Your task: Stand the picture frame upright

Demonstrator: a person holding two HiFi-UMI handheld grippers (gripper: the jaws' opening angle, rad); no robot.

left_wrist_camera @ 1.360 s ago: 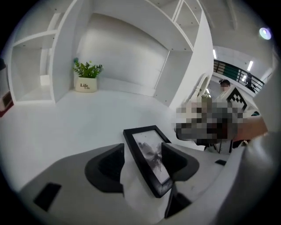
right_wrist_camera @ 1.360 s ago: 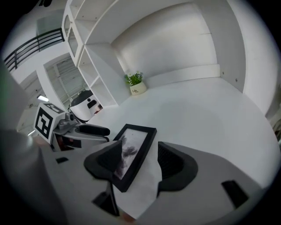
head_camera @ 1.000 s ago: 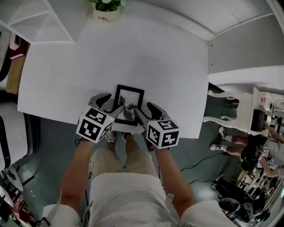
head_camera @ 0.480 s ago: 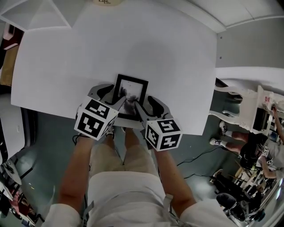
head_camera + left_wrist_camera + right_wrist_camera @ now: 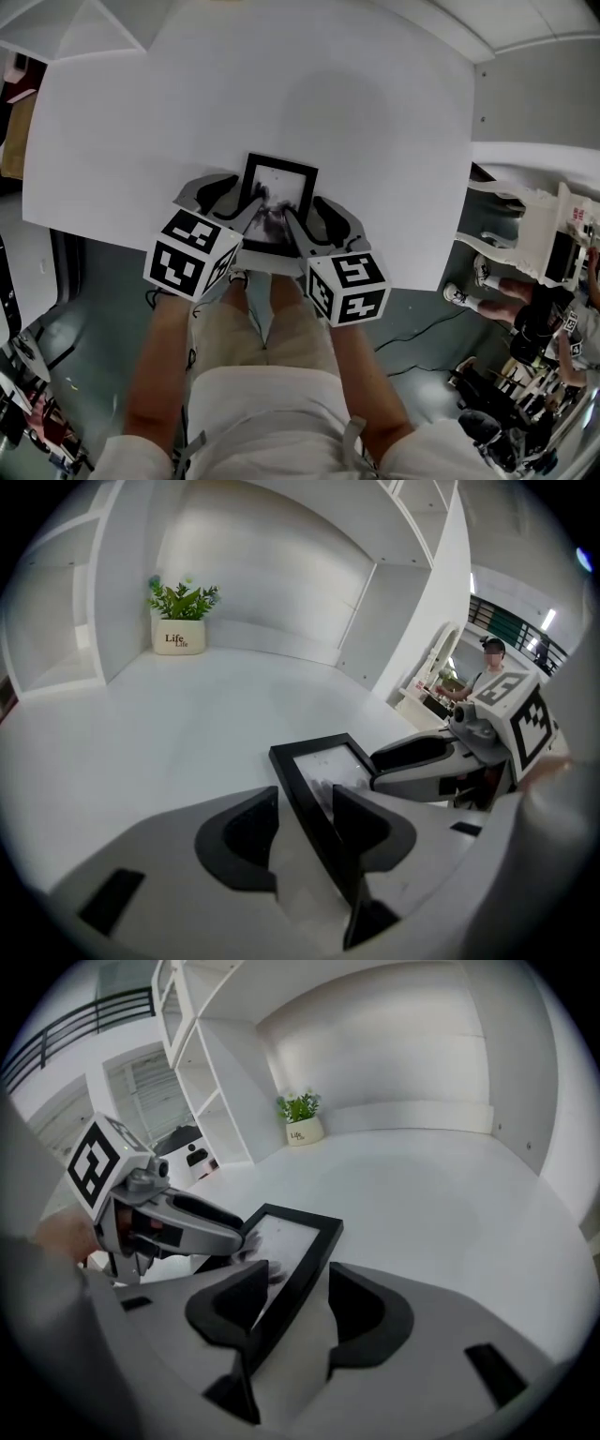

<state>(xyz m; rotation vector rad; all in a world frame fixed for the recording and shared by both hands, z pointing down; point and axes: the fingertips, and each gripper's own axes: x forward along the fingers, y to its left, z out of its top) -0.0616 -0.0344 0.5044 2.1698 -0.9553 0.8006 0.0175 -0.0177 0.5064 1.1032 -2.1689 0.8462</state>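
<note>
A black picture frame [image 5: 278, 192] with a greyish picture lies near the front edge of the white table [image 5: 328, 94]. My left gripper [image 5: 234, 202] straddles its left side and my right gripper [image 5: 314, 217] its right side. In the left gripper view the frame's rail [image 5: 314, 808] runs between the jaws of the left gripper [image 5: 302, 803], against the right one, with a gap to the left one. In the right gripper view the rail [image 5: 286, 1283] passes between the jaws of the right gripper [image 5: 298, 1279], with a gap to the right jaw. Both pairs have just been closing.
A potted plant [image 5: 178, 635] stands at the table's far edge beside white shelving [image 5: 56, 621]. The table's front edge runs just under the grippers. To the right are a white ornate piece of furniture [image 5: 525, 244] and people [image 5: 553, 319] on the floor.
Both grippers stay at the frame's two sides while their jaws narrow a little. The head view has slid, so the plant pot has left its top edge.
</note>
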